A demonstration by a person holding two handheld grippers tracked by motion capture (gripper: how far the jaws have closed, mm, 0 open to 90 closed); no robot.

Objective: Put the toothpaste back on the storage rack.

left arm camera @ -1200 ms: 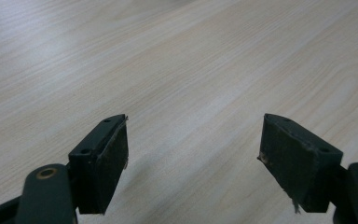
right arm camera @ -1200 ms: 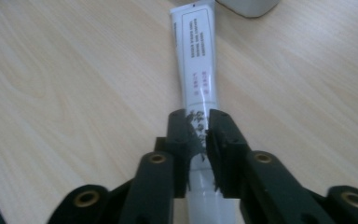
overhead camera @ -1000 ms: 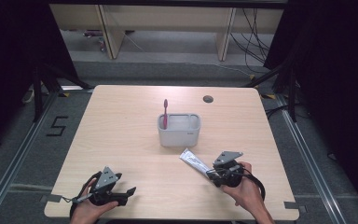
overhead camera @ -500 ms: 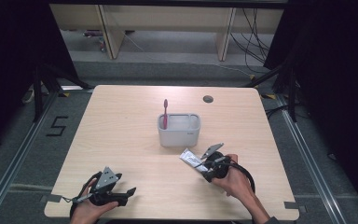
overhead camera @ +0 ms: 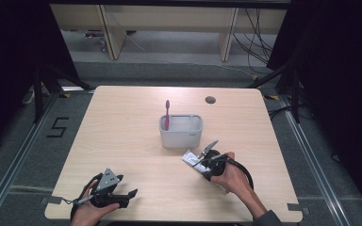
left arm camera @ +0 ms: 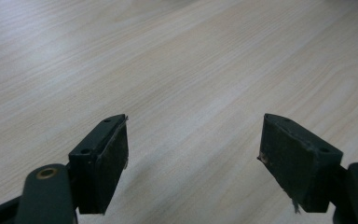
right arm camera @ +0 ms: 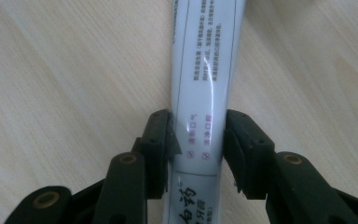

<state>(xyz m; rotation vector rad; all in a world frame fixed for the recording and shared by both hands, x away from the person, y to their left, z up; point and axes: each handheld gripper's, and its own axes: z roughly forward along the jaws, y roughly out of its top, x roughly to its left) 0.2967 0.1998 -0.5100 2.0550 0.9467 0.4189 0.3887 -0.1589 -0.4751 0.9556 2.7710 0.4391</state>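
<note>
- Two hand-held grippers work a pale wooden table (overhead camera: 122, 136) in the high view: the left gripper (overhead camera: 131, 194) rests near the front edge, jaws apart and holding nothing, while the right gripper (overhead camera: 199, 162) sits over a white toothpaste tube (overhead camera: 188, 157) lying flat just in front of a grey holder (overhead camera: 181, 136). A pink toothbrush (overhead camera: 167, 113) stands upright in that holder's left end.
- Left gripper view: the left gripper (left arm camera: 193, 154) has its black jaws spread wide over bare wood grain.
- Right gripper view: the right gripper (right arm camera: 196, 149) straddles the toothpaste tube (right arm camera: 205, 70), one jaw against each side; the jaws have just been closing, and the tube lies lengthwise between them on the table (right arm camera: 65, 70).
</note>
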